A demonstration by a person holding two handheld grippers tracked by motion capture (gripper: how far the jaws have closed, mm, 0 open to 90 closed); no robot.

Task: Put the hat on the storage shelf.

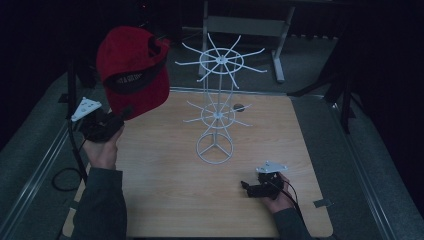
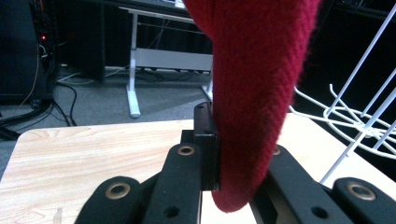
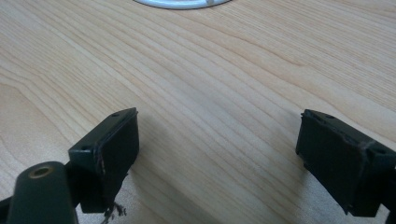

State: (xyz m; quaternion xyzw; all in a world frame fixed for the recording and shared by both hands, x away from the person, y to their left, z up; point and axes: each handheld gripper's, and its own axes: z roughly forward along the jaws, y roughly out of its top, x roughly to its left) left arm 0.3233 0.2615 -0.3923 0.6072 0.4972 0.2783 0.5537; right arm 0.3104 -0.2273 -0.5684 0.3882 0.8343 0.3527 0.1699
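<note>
The desk (image 1: pixel 165 200), a pale wood-grain board, carries a white wire rack (image 1: pixel 216 107) that stands near the middle, a little toward the far edge, with two tiers of radiating prongs over a ring base. A red cap (image 1: pixel 132 70) is held aloft above the far left corner, well apart from the rack's upper prongs and clear of the desk surface. It is judged light and soft: the woven fabric (image 2: pixel 261 93) hangs limp from the grip, so it is likely to sag and swing, and a prong could snag it. The brim is judged the stiffer part and the surer place to be gripped; a fold of fabric at the edge is what is pinched now. The left claw (image 1: pixel 112 122) is clamped tight on that fold, with the cloth pressed between both pads. The right claw (image 1: pixel 246 186) is rested low near the near right corner, spread wide, with nothing between its pads (image 3: pixel 116 144).
</note>
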